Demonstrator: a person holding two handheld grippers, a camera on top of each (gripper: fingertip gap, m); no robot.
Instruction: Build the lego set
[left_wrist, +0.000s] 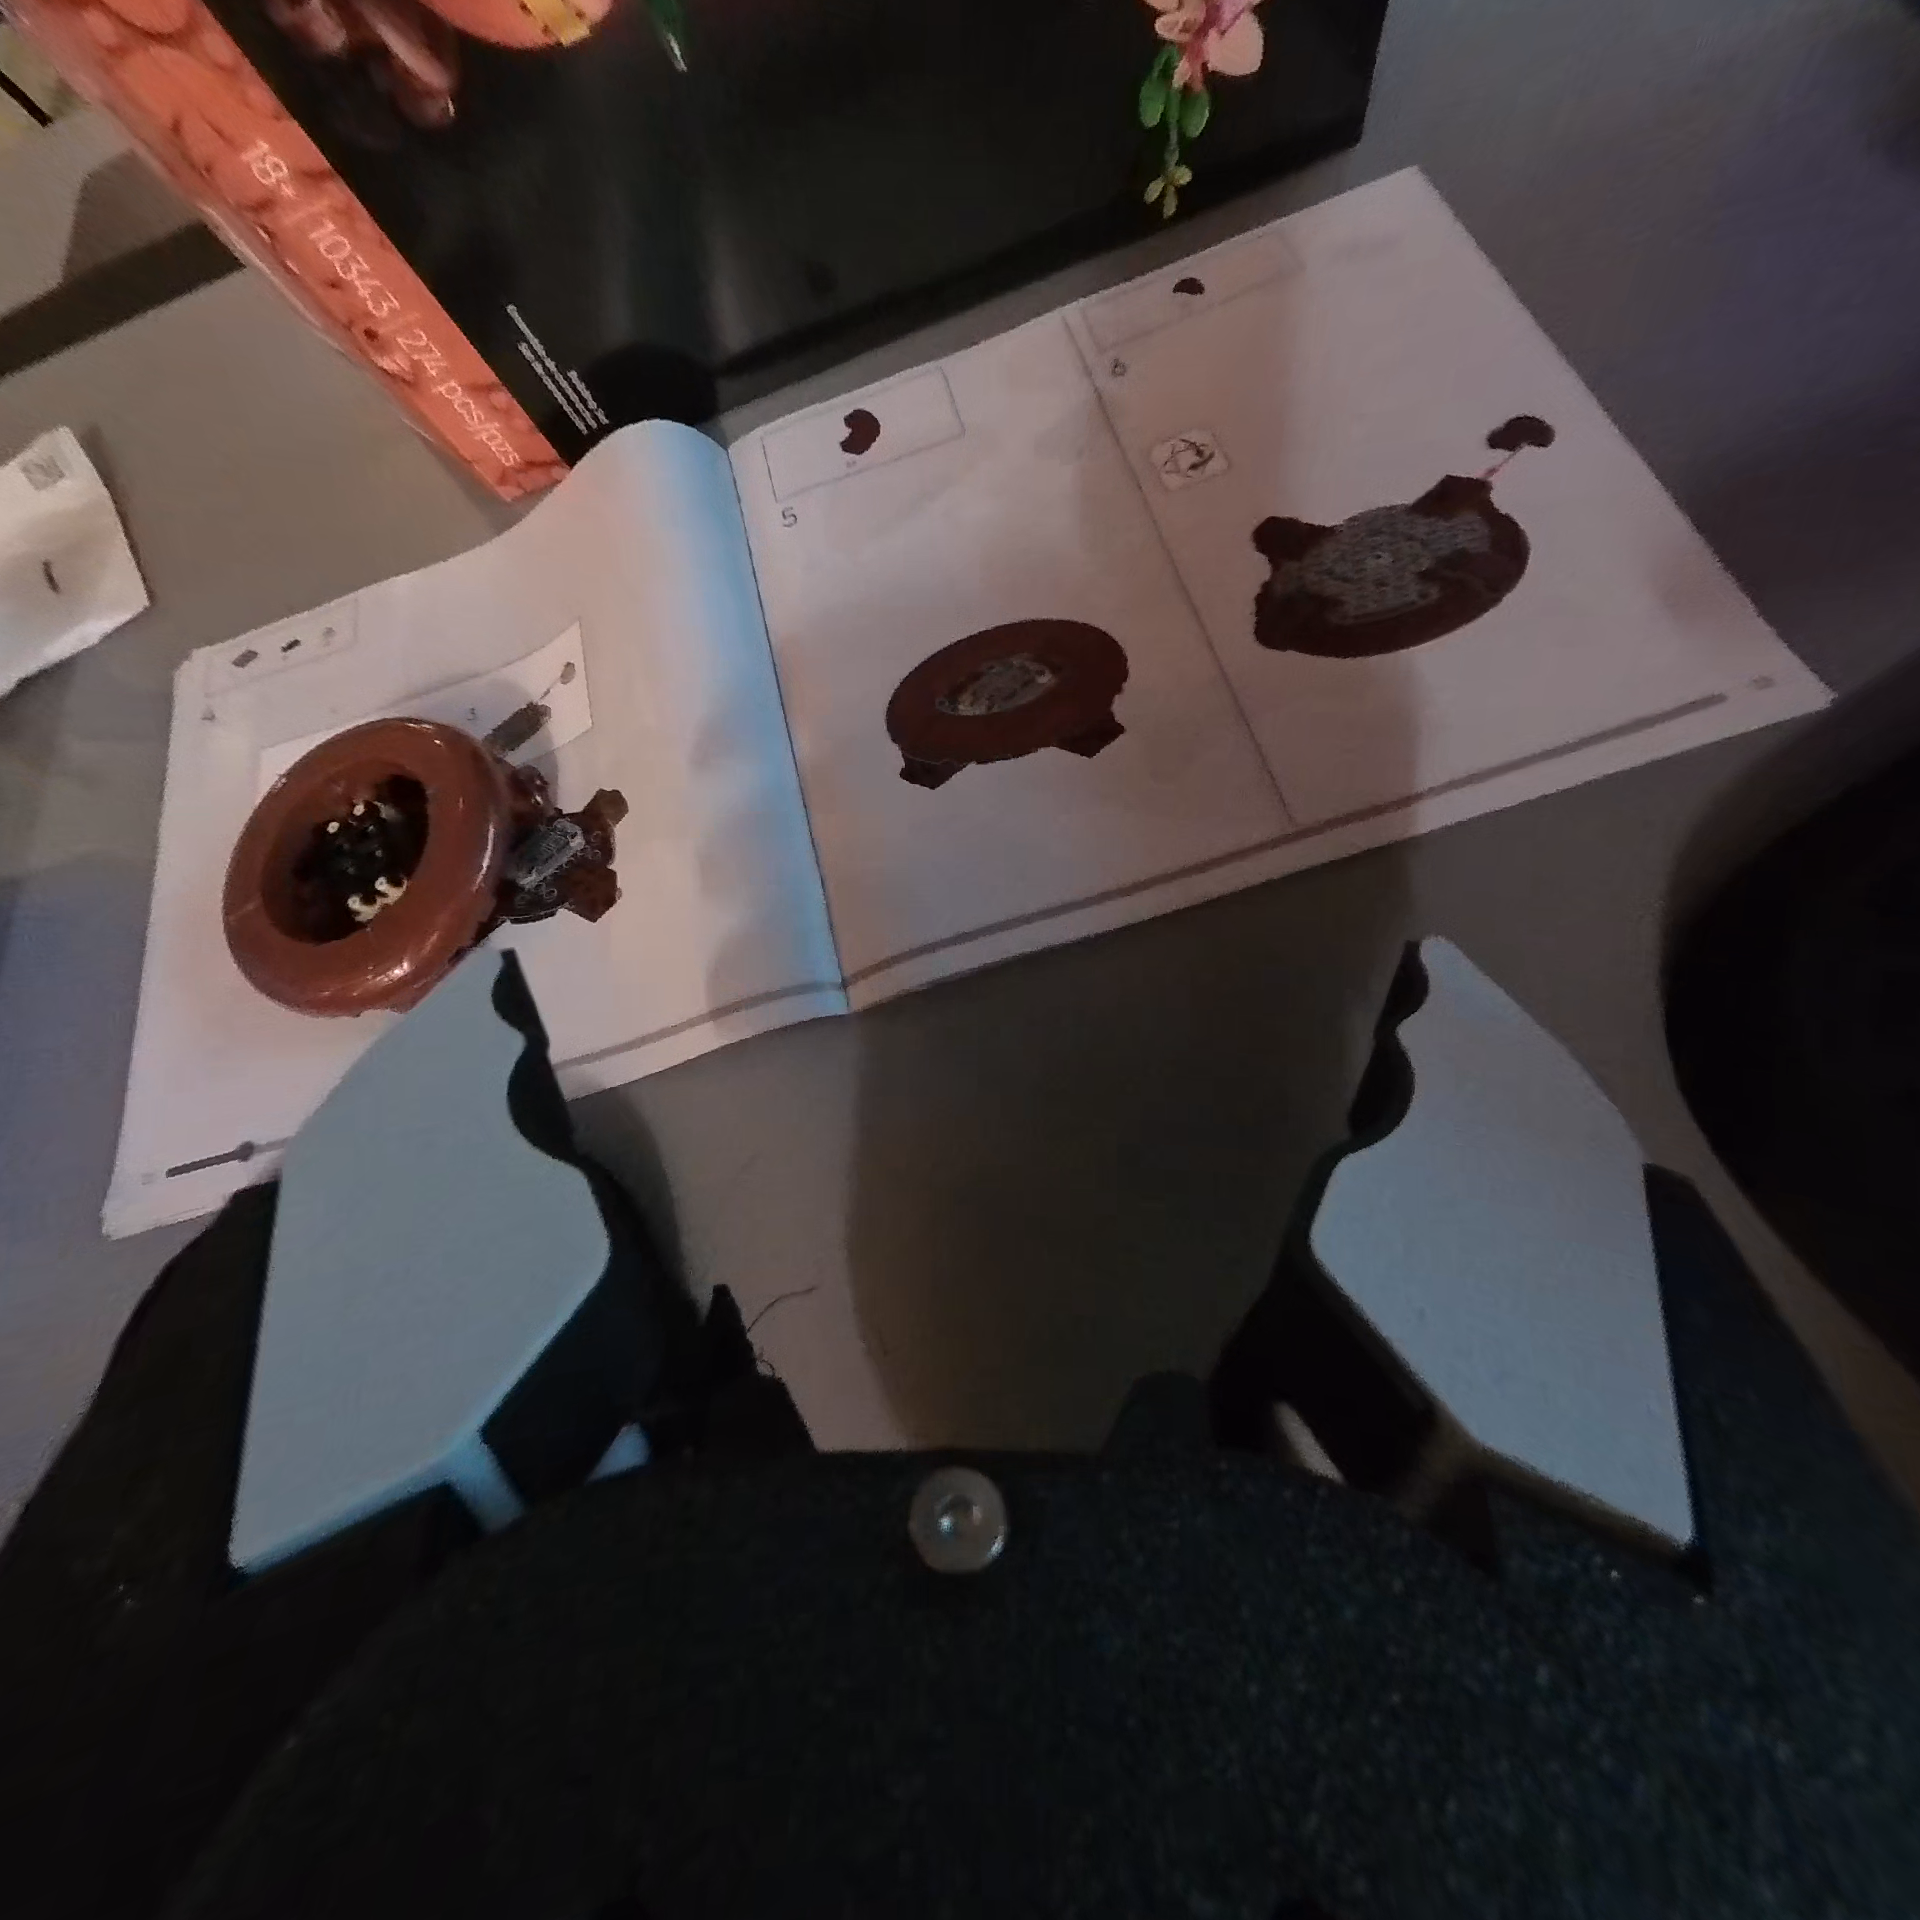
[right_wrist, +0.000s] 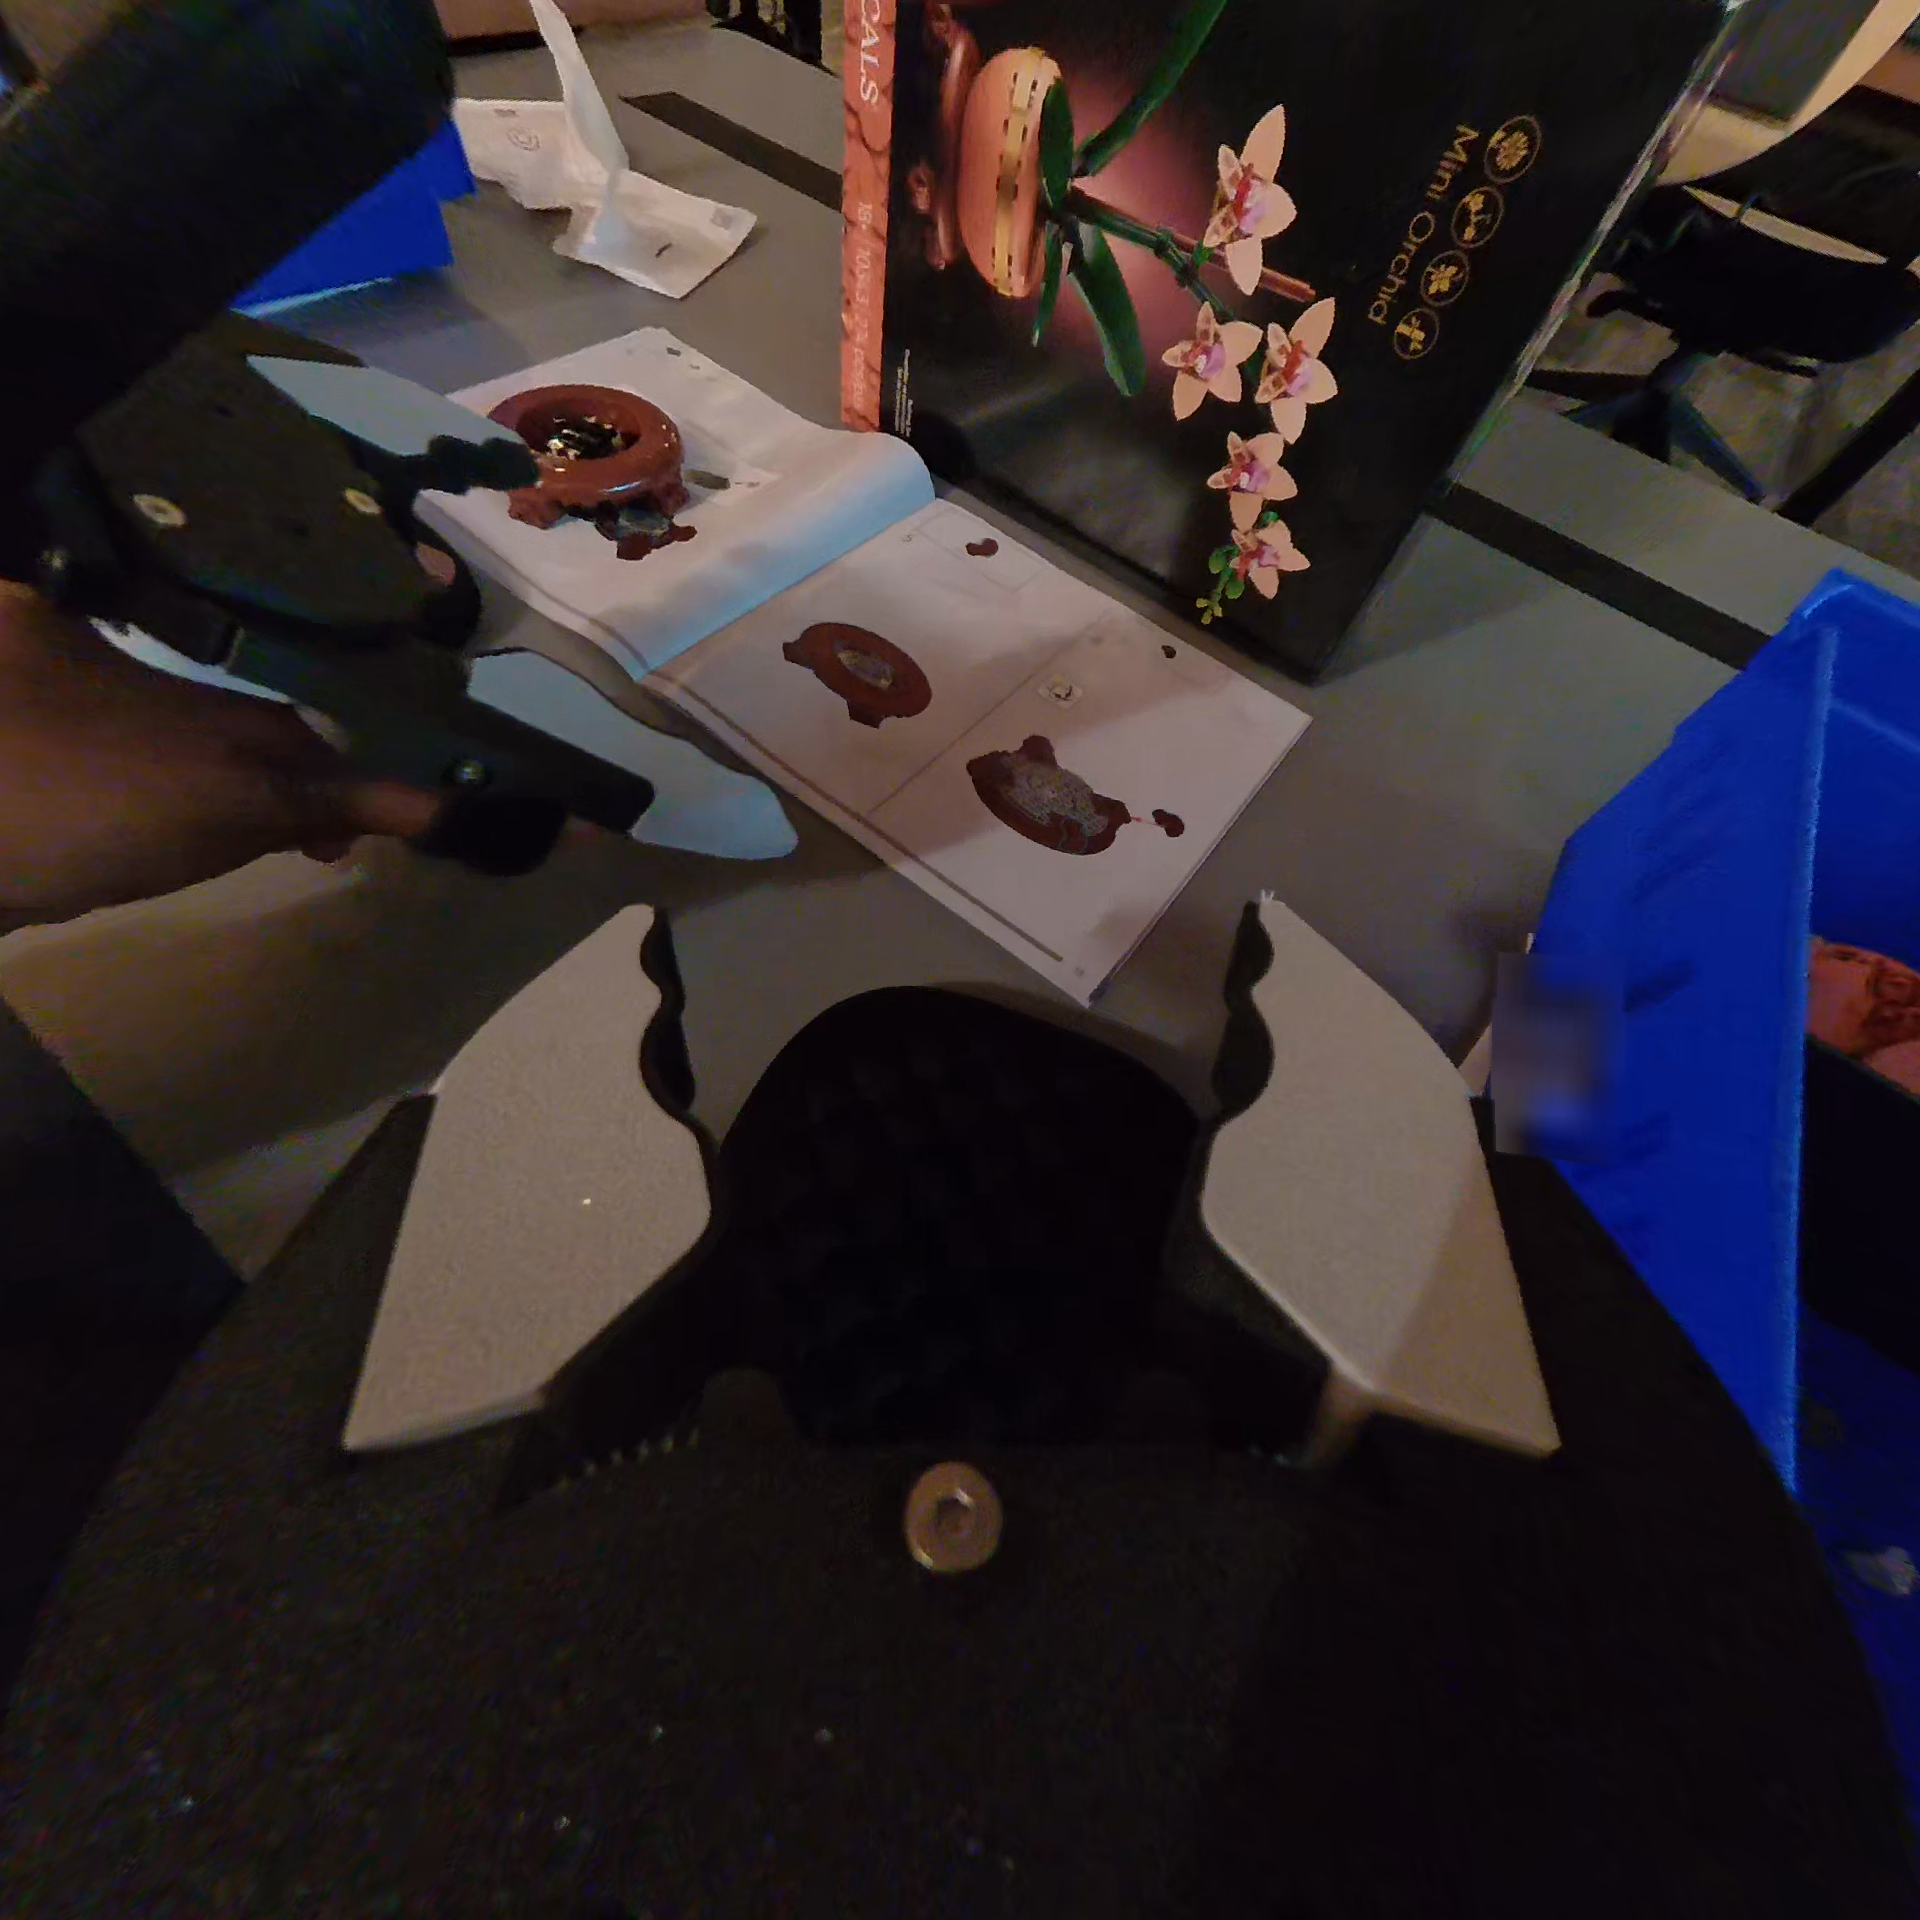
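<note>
Grey table (right_wrist: 1455, 790) carries an open instruction booklet (left_wrist: 997, 748), with a black flower-print box (right_wrist: 1299, 312) standing behind it. Crumpled white bag (right_wrist: 623, 208) lies far left, blue bin (right_wrist: 1683, 1039) at right.

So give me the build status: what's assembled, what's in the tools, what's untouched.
Assembled: a brown ring-shaped brick pot with a small brown-and-grey brick cluster beside it, both on the open instruction booklet. In hand: nothing; the left tool and right tool are both open. The left one is nearest the pot. Any remaining parts aren't visible; the set's box stands behind.
</note>
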